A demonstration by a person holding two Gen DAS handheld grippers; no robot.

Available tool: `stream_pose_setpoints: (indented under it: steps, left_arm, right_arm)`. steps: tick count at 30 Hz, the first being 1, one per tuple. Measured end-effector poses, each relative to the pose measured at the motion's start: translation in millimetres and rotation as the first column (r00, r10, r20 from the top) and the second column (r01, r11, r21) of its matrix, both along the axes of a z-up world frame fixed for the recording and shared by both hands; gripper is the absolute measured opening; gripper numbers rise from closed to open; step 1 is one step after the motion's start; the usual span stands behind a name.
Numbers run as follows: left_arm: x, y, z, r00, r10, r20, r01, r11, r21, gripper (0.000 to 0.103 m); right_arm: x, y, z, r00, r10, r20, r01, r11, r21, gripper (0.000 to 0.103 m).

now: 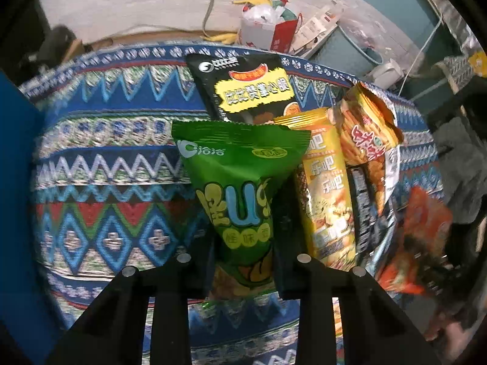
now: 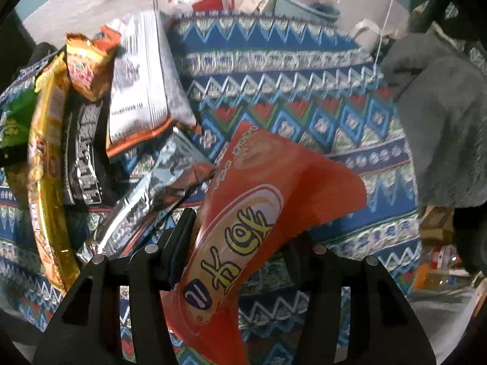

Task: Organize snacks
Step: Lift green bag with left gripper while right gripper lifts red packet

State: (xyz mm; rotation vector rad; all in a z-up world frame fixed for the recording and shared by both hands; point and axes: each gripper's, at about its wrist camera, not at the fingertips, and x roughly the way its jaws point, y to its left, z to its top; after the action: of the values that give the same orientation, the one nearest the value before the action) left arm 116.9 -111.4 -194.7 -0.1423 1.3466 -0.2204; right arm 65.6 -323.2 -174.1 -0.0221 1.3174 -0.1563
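The left tongs (image 1: 243, 261) grip the green snack bag (image 1: 240, 188) and the right tongs (image 2: 240, 255) grip the orange snack bag (image 2: 243, 231), both above the patterned worktop (image 1: 106, 158), toward 12 o'clock; these light, slippery, crushable packets seem best held by a flat sealed edge.

Matte black angular tongs (image 1: 243, 261), round silver screws.

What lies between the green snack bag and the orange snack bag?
In the left wrist view, a yellow packet and a black packet lie between the green snack bag and the orange snack bag.
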Motion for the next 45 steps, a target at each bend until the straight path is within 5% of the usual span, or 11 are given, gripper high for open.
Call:
stream_pose_setpoints:
  steps: [21, 45]
  left_arm:
    - [-52, 32, 79, 0.973, -0.132, 0.189, 0.106, 0.984, 0.142, 0.029]
    - [-93, 92, 157, 0.924, -0.119, 0.362, 0.068, 0.986, 0.150, 0.029]
  right_arm:
    - [-17, 34, 76, 0.983, 0.069, 0.171, -0.072, 0.997, 0.011, 0.053]
    - [4, 127, 124, 0.935, 0.219, 0.279, -0.253, 0.963, 0.092, 0.053]
